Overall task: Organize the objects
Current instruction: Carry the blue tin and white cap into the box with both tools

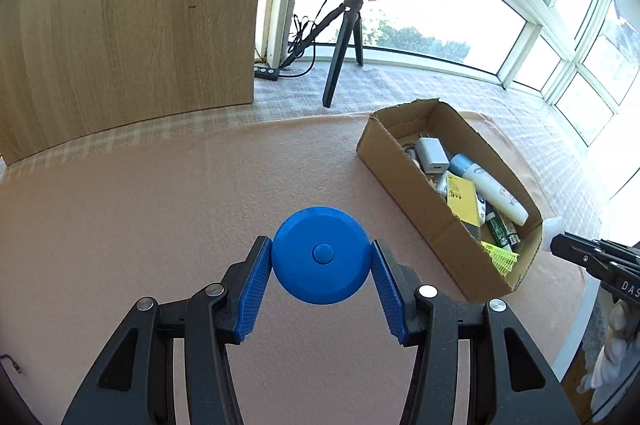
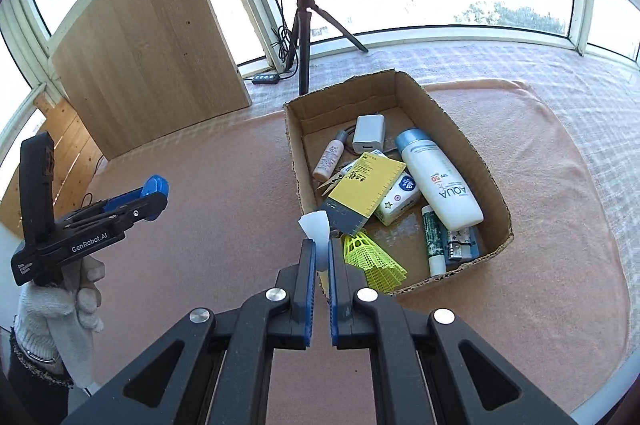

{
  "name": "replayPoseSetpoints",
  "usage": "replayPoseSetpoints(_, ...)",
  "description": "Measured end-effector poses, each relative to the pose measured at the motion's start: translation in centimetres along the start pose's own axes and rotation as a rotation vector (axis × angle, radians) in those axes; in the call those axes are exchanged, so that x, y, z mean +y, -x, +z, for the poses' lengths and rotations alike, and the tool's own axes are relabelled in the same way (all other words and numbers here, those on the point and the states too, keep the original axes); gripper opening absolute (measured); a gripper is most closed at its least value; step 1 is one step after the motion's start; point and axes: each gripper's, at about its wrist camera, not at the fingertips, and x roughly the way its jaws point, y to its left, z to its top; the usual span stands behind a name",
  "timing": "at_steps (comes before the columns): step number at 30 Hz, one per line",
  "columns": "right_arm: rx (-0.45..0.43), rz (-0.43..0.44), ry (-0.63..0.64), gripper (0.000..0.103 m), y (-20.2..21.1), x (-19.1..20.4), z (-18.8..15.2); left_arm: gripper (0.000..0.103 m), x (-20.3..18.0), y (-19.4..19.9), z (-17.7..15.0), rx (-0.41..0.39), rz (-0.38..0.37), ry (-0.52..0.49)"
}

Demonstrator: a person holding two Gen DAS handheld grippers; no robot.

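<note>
Left claw (image 1: 321, 257) angled down, clamped on blue disc (image 1: 321, 255), right claw (image 2: 319, 255) pinching white piece (image 2: 317, 225), gloved hand (image 2: 60, 309) visible only in right view

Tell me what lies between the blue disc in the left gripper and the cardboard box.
Only bare pink cloth lies between the blue disc and the cardboard box; the left wrist view shows it.
</note>
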Motion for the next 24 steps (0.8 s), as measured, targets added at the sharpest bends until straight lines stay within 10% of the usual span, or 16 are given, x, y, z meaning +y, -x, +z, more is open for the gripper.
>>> replayPoseSetpoints(24, 0.016, -0.039, 0.004, 0.005, -1.8, -6.0, 2.1, 0.054, -10.8, -13.1, 9.4, 0.079, -0.046, -0.096)
